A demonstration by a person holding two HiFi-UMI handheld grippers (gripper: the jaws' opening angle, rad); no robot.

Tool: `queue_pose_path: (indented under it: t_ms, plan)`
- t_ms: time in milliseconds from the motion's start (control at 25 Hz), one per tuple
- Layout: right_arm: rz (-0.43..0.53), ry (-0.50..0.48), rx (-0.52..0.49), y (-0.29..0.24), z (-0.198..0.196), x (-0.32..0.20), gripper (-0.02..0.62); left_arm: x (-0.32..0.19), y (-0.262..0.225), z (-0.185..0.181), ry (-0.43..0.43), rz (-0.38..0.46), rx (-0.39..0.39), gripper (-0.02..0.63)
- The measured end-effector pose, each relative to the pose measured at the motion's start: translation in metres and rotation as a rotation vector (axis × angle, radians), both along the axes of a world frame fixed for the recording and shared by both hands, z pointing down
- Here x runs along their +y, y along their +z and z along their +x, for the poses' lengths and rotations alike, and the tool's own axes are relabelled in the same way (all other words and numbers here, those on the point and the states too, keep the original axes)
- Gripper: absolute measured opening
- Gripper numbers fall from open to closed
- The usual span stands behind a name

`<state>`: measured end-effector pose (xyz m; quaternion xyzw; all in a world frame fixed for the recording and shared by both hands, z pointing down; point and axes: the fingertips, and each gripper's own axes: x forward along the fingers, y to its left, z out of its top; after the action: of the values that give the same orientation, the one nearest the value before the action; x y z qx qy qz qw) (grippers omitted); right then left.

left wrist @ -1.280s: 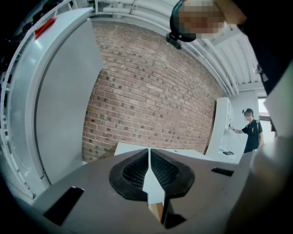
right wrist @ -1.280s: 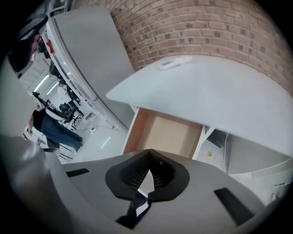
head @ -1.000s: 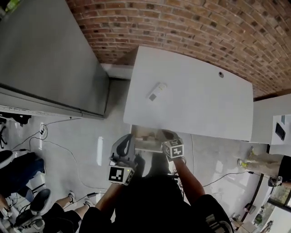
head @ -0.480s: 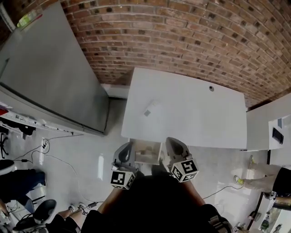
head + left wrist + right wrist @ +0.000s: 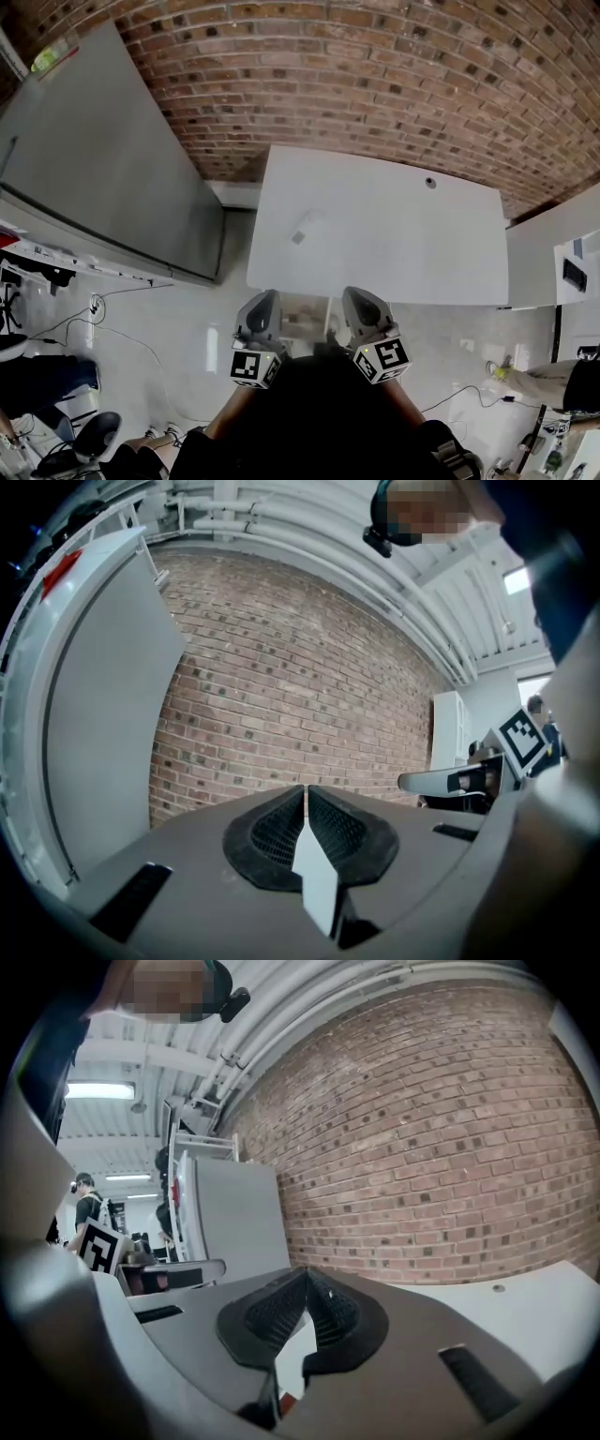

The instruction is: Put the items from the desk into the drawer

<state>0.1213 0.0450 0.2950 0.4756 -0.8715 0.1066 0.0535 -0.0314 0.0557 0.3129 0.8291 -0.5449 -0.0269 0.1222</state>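
Red-brown brick wall [image 5: 394, 66] is seen behind a flat white bench [image 5: 412, 234]. One small white and grey oblong item [image 5: 302, 231] is left lying on the bench top, towards its left side. It is touched by nothing and is well apart from both grippers.

Under the front edge of the bench, a white drawer [image 5: 323, 311] is pulled open. What lies inside it is too small to be made out.

Two grey hand-held grippers are held side by side at the front edge of the bench, one on each side of the open drawer. The left gripper [image 5: 265, 298] is held just beside the drawer's left side, and the right gripper [image 5: 354, 294] just beside its right side. A cube with black and white square markers is seen at the back of each one.

In the left gripper view, the black ribbed jaws are pressed together at their tips, and nothing is held between them. In the right gripper view, the jaws are clenched the same way, and nothing is gripped there either. Both are pointed over the bench towards the brick wall.

A big grey flat panel [image 5: 103, 159] is stood to the left of the bench, on a shiny pale floor [image 5: 178, 319].
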Motion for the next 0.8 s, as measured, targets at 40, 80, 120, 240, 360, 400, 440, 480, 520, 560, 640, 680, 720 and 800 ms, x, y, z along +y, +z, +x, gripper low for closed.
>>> queue_pose_path:
  t_ms: [40,80,120,240,360,400,440,480,520,560,640,680,720,800]
  plan:
    - [0.006,0.003,0.0,-0.001,0.001,-0.002,0.002,0.0,0.0,0.0,-0.002,-0.001,0.0,0.014]
    - [0.01,0.006,0.002,-0.001,0.002,-0.003,0.003,0.001,0.0,0.0,-0.004,-0.001,-0.002,0.014]
    - [0.01,0.007,0.005,0.0,0.002,-0.004,0.008,0.002,0.001,0.0,-0.005,-0.002,-0.005,0.014]
    - [-0.011,0.0,0.03,0.006,0.002,-0.01,0.123,0.004,0.002,-0.001,-0.011,-0.008,-0.007,0.014]
    - [-0.031,-0.054,0.067,0.012,-0.002,-0.017,0.142,0.005,0.0,0.0,-0.017,-0.009,-0.002,0.014]
    - [-0.035,-0.074,0.082,0.013,-0.004,-0.02,0.15,0.005,-0.001,0.001,-0.019,-0.008,-0.001,0.014]
    - [-0.039,-0.09,0.094,0.014,-0.005,-0.024,0.152,0.006,-0.002,0.001,-0.022,-0.006,-0.001,0.014]
    - [-0.047,-0.103,0.1,0.016,-0.005,-0.028,0.152,0.007,-0.003,0.001,-0.025,-0.004,-0.001,0.014]
    - [-0.057,-0.114,0.101,0.019,-0.005,-0.032,0.153,0.008,-0.004,0.001,-0.027,-0.002,-0.002,0.014]
    - [-0.069,-0.126,0.105,0.023,-0.006,-0.036,0.153,0.008,-0.004,0.001,-0.027,0.002,-0.004,0.014]
    - [-0.092,-0.159,0.133,0.033,-0.01,-0.044,0.161,0.008,-0.006,-0.001,-0.03,0.002,-0.005,0.014]
    - [-0.101,-0.181,0.155,0.038,-0.013,-0.048,0.166,0.009,-0.006,-0.002,-0.034,0.0,-0.003,0.014]
    - [-0.111,-0.203,0.176,0.044,-0.016,-0.052,0.17,0.009,-0.005,-0.003,-0.038,-0.003,-0.001,0.014]
    - [-0.132,-0.248,0.206,0.054,-0.022,-0.058,0.174,0.012,-0.002,-0.006,-0.047,-0.014,-0.002,0.014]
